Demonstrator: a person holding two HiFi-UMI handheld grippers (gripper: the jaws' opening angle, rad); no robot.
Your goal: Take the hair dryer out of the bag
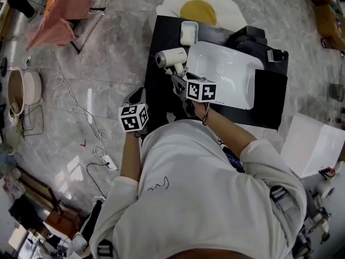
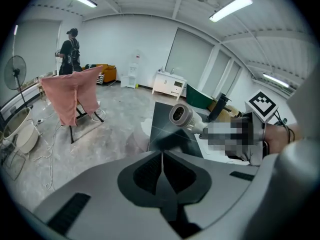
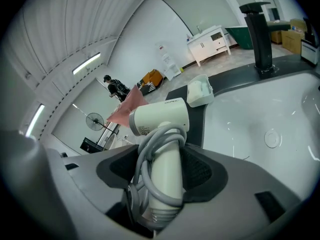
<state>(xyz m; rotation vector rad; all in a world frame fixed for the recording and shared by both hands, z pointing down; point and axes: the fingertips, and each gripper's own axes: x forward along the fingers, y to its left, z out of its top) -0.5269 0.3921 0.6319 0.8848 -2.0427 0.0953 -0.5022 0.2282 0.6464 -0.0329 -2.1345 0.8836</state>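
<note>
Right hand-held gripper (image 3: 167, 170) grips white, cord-wrapped hair dryer (image 3: 161, 118); left hand-held gripper (image 2: 161, 158) closed

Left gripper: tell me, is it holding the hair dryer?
No, the left gripper is shut and empty; the right gripper grips the hair dryer.

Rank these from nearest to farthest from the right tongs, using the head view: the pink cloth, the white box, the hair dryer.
1. hair dryer: gripped by its handle in the right tongs, over the black counter.
2. white box: beyond the dryer, at the counter's far edge.
3. pink cloth: well off the counter, at the far upper left.
</note>
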